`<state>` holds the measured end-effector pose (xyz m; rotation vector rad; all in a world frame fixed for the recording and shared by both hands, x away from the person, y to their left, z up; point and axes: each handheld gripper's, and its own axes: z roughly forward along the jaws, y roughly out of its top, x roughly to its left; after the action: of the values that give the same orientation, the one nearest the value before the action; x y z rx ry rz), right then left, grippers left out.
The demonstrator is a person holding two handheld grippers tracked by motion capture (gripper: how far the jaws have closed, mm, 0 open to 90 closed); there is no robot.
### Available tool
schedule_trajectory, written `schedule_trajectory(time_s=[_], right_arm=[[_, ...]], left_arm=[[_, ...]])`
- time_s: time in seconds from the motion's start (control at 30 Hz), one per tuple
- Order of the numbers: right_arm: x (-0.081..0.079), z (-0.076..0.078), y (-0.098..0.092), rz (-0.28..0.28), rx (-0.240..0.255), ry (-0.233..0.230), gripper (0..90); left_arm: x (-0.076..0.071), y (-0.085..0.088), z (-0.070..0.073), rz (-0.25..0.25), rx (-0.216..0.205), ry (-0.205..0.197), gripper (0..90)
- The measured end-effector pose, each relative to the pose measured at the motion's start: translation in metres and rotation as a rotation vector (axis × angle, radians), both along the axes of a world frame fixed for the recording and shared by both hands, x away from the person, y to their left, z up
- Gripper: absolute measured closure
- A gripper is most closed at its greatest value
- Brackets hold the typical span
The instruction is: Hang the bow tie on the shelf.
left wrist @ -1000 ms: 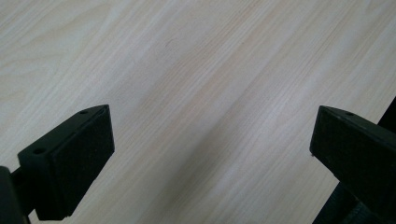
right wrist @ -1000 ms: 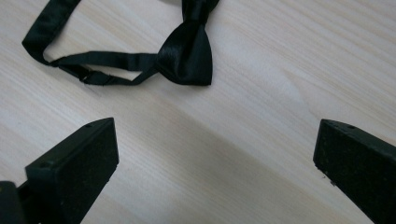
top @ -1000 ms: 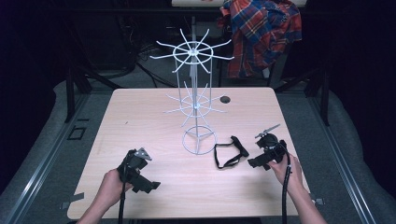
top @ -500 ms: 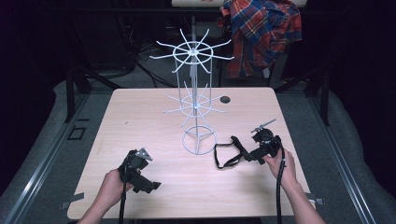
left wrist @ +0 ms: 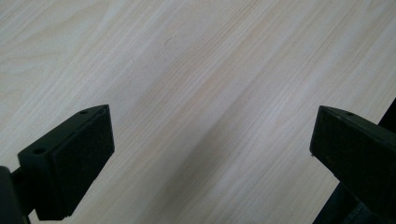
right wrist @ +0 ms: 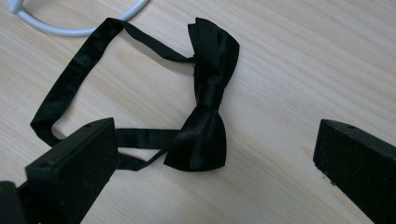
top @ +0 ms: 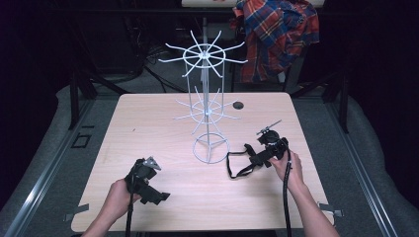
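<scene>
Bow tie (right wrist: 208, 98) flat on table (top: 148, 128), beside white rack (top: 207, 108) base. Right tongs (right wrist: 215, 168) spread wide just over it; left tongs (left wrist: 210, 158) spread wide above bare wood.

One black satin bow tie (right wrist: 208, 100) with its strap lies between the right gripper's (right wrist: 212, 172) fingers (right wrist: 77, 168). One white wire display rack (top: 207, 101), one plaid shirt (top: 279, 34), two grippers.
</scene>
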<state>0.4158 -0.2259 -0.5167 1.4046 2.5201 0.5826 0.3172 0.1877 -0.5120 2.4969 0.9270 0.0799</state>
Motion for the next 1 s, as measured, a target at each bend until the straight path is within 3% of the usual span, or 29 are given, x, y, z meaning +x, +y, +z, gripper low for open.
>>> schedule_trajectory(time_s=[0.47, 0.5, 0.6, 0.63, 0.67, 0.73, 0.8, 0.93, 0.97, 1.0], right_arm=[[0.012, -0.009, 0.011, -0.001, 0.016, 0.017, 0.0], [0.013, -0.009, 0.011, 0.006, -0.006, 0.018, 0.0], [0.013, -0.01, 0.012, 0.005, -0.023, 0.021, 5.3], [0.014, -0.013, 0.013, 0.003, 0.0, 0.032, 15.7], [0.015, -0.014, 0.013, -0.001, -0.009, 0.036, 18.9], [0.015, -0.015, 0.012, 0.0, -0.022, 0.044, 19.3], [0.015, -0.018, 0.01, -0.005, 0.008, 0.052, 28.3], [0.015, -0.019, 0.01, -0.001, -0.01, 0.051, 34.0], [0.014, -0.022, 0.011, -0.019, -0.009, 0.026, 38.7], [0.015, -0.021, 0.011, 0.003, -0.041, 0.033, 39.5]], left_arm=[[0.0, 0.0, 0.0, -0.001, -0.001, 0.002, 0.0], [0.0, 0.0, 0.0, -0.001, -0.001, 0.002, 0.0], [0.0, 0.001, 0.0, -0.004, 0.001, 0.003, 0.0], [0.0, 0.001, 0.0, -0.004, 0.003, 0.003, 0.0], [0.0, 0.001, 0.0, -0.004, 0.003, 0.003, 0.0], [0.0, 0.001, 0.0, -0.004, 0.003, 0.003, 0.0], [0.0, 0.0, 0.0, -0.006, 0.005, 0.004, 0.0], [0.0, 0.0, 0.0, -0.007, 0.007, 0.004, 0.0], [0.0, 0.0, 0.0, -0.007, 0.009, 0.003, 0.0], [0.0, 0.0, 0.0, -0.007, 0.008, 0.004, 0.0]])
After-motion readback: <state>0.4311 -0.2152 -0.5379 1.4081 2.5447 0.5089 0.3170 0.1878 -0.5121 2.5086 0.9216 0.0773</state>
